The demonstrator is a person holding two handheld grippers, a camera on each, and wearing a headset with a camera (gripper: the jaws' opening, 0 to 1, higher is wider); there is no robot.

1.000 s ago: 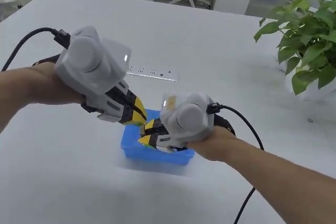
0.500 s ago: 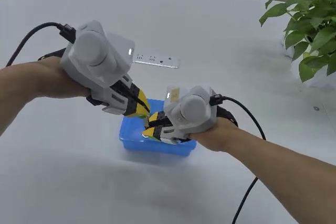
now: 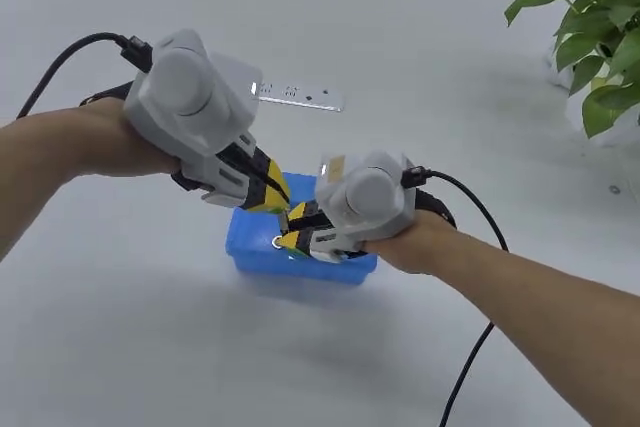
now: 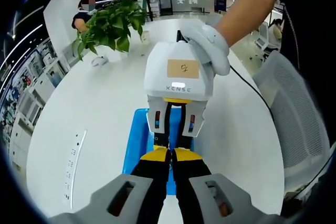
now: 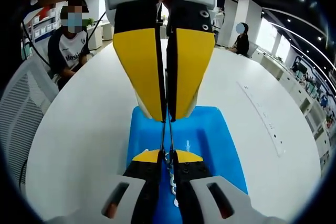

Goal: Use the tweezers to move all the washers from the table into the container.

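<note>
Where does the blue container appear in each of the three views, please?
Head view: the blue container sits just below centre.
Left gripper view: lower middle, slightly left of centre.
Right gripper view: lower middle, spreading to the right.
Shared landmark: the white power strip, lying above, left and right of it respectively.

The white bench top [image 3: 420,47] is smooth and matt, the blue rectangular plastic container [image 3: 252,253] slightly glossy, the thin silver metal tweezers [image 5: 163,135] bright, and the left gripper [image 5: 167,118] has matt yellow pads [image 5: 140,66].
</note>
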